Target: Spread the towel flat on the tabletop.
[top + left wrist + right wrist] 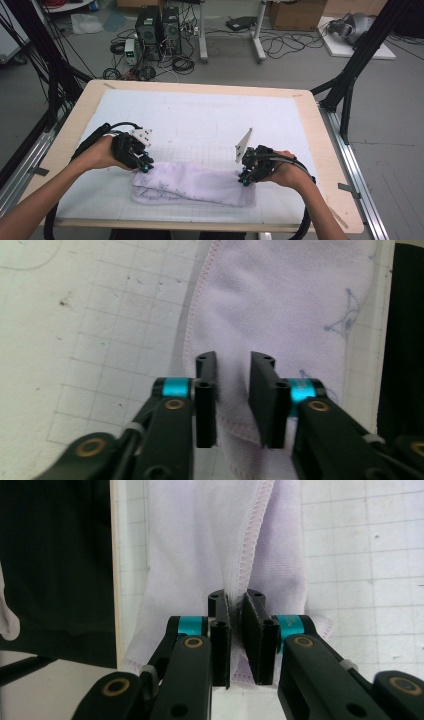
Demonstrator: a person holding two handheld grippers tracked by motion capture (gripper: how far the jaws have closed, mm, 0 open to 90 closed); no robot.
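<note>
- Between the right tongs point(236, 640) sits a pinched towel point(192, 184) edge, so that end can lift.
- Left tongs point(233, 400) are narrow, straddling the opposite hem on the worktop point(90, 100), not clamped yet.

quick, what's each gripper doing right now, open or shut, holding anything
Left gripper: jaws part open, straddling the edge of the white towel, pads not yet pressing it.
Right gripper: shut on a pinched fold of the towel.

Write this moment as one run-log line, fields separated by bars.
work: folding white cloth | left gripper: jaws astride cloth edge, gap visible | right gripper: pinching cloth fold | surface: gridded mat
</note>
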